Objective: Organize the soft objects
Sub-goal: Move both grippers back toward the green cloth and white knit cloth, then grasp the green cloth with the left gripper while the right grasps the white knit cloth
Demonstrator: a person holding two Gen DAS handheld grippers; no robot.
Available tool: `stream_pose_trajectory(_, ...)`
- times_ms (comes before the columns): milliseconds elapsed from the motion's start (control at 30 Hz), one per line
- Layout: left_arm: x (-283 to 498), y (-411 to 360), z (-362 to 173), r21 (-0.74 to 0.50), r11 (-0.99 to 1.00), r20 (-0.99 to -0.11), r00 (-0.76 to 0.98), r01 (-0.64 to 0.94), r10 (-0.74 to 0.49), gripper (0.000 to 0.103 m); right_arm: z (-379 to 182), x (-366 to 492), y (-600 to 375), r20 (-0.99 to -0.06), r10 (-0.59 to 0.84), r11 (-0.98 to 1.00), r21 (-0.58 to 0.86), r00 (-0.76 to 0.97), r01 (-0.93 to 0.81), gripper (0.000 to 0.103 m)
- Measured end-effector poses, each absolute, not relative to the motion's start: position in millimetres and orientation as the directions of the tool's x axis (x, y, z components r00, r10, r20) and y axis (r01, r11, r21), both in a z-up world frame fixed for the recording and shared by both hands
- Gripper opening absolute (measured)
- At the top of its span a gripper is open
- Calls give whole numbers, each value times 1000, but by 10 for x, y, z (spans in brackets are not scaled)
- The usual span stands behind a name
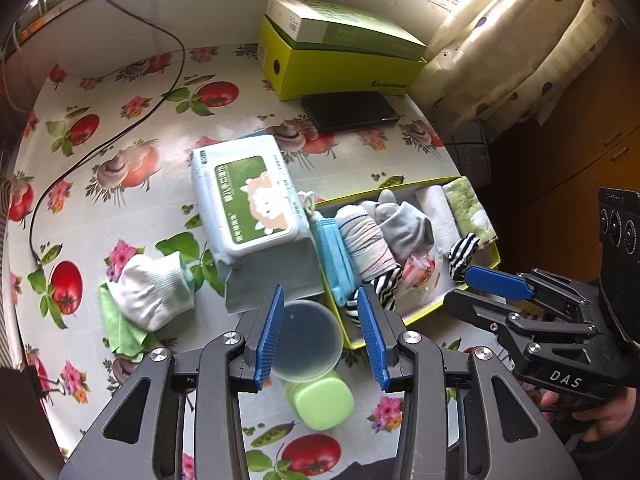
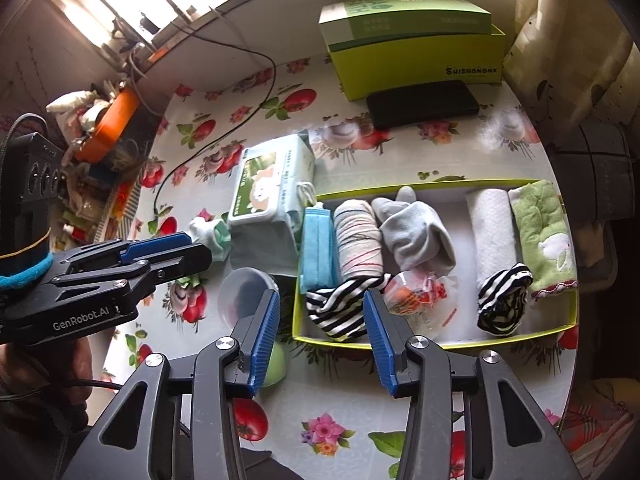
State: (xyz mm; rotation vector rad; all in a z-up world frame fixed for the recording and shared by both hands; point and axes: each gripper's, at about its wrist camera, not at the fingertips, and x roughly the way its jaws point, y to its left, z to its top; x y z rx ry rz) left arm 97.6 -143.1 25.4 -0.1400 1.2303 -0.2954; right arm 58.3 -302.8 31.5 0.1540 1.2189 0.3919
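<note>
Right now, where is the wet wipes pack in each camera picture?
Left wrist: the wet wipes pack sits mid-picture, left of the yellow-green tray.
Right wrist: the pack sits left of centre, again left of the tray.
Shared landmark: the green shoebox behind.

The right gripper [image 2: 320, 336] is wide open and holds nothing. Just in front of it sits a yellow-green tray [image 2: 432, 342] full of soft things. A striped sock [image 2: 340, 312] lies between the blue fingers [image 2: 264, 336]. A grey sock [image 2: 416, 232] and a green towel [image 2: 540, 232] lie farther in. The left gripper [image 2: 196, 250] comes in from the left, beside a wipes pack [image 2: 268, 196].
</note>
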Motion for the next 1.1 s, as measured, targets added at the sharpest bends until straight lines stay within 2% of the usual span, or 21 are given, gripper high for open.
stream_pose_trajectory(533,758,-1037,104,-294,953,-910,284,74,-302,40,275,390,-2667,-895,386,909,330,221,-254,44)
stream_pose_trajectory(1100,562,-37,-210,-283,942,-929,295,-182,-222,40,256,459,-2048,-912,379,871,295,155,-393,44)
